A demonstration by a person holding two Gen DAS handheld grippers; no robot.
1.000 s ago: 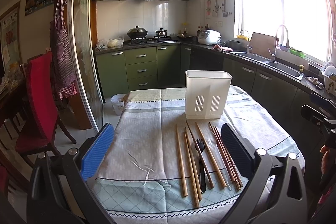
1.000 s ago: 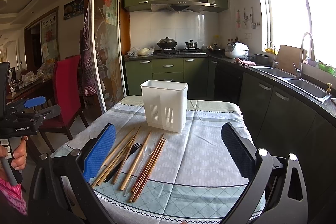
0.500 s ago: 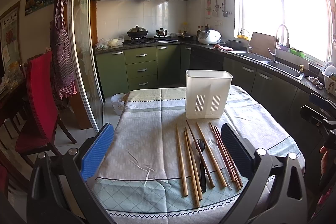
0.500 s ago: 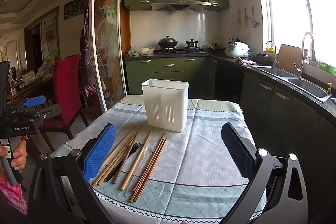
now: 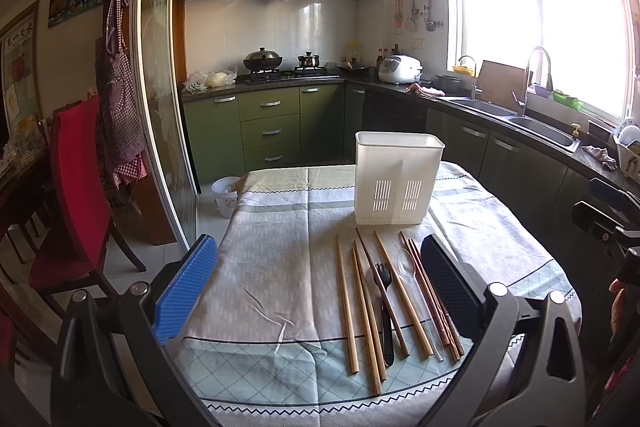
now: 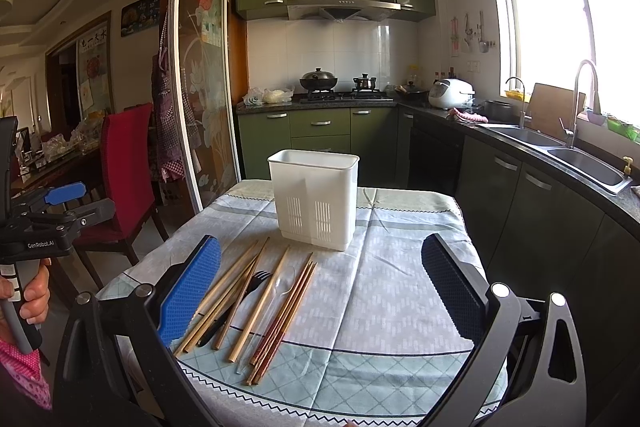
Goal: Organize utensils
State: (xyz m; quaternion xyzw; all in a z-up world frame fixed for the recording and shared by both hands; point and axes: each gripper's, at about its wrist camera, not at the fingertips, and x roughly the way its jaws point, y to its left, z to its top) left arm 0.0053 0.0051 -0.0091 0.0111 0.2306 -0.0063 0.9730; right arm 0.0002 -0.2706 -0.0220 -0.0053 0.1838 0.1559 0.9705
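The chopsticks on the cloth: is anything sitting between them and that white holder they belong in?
Nothing visible does. Only bare tablecloth lies between the chopsticks and the white holder, which stands upright just beyond their far tips, top open.

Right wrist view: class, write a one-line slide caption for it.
Open right gripper above chopsticks, black fork and clear spoon before a white utensil holder.
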